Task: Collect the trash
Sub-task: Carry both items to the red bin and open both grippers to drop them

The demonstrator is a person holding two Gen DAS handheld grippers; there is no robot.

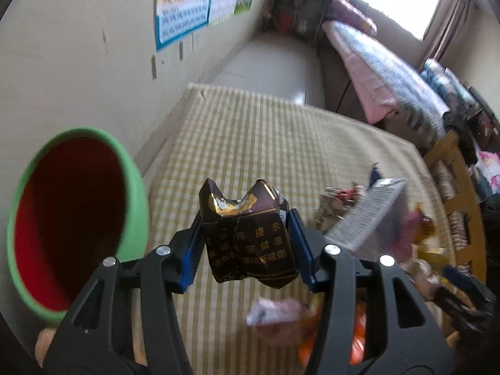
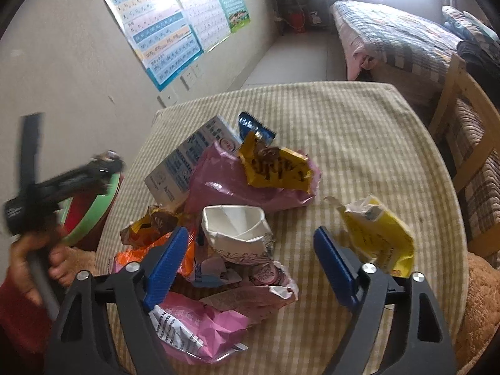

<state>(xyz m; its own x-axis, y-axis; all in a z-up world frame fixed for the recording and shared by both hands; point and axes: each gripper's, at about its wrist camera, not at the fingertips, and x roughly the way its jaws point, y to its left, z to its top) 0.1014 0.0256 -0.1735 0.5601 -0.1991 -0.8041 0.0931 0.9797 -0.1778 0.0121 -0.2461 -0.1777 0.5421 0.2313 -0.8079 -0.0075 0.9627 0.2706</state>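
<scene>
Two grippers are in your hands, and the round table under its beige checked cloth (image 2: pixel 359 143) serves as the landmark. Off the table's left edge stands the green-rimmed bin with a red inside (image 1: pixel 72 218), its mouth tilted toward your left gripper. That left gripper (image 1: pixel 248 240) is raised above the table's left part, its blue pads pressed onto both sides of a crumpled dark brown cigarette pack with gold print (image 1: pixel 250 234), which hangs clear of the cloth, near the bin's rim but not over it.

At the table's middle lies the heap of trash: a grey-and-white printed carton (image 2: pixel 190 159) at the back, a pink plastic bag (image 2: pixel 237 184) beside it, a yellow and brown snack wrapper (image 2: pixel 278 168) on top of the bag, a crushed white paper cup (image 2: pixel 237 228) in front, and an orange wrapper (image 2: pixel 187 256) and a pink-and-white printed packet (image 2: pixel 193 322) nearest you.

Your right gripper (image 2: pixel 250 265) hovers over the near side of that heap, pads spread wide and holding nothing. Just right of it lies a torn yellow packet (image 2: pixel 378 234), apart from the heap. Beyond the heap the far half of the cloth is bare out to the table's far edge. Off the right edge stands a wooden chair with a plaid cushion (image 2: pixel 472 143), close to the table.
</scene>
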